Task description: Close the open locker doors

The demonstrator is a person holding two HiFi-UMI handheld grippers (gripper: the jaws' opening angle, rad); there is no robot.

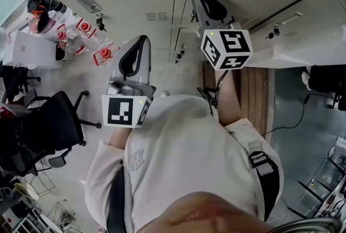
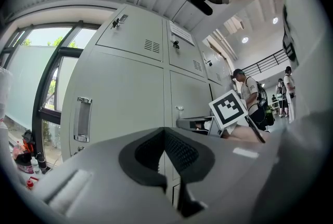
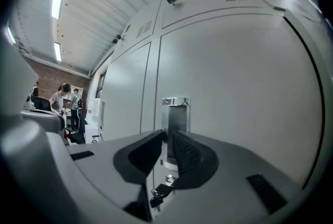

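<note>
Right tongs, narrowly apart, before locker handle

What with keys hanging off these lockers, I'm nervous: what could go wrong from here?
The right gripper, jaws slightly apart, sits at a metal handle; the key dangling beneath could snag or get knocked. The left gripper, jaws together, faces closed lockers, so the door seemingly open on the person's right may be missed.
</note>
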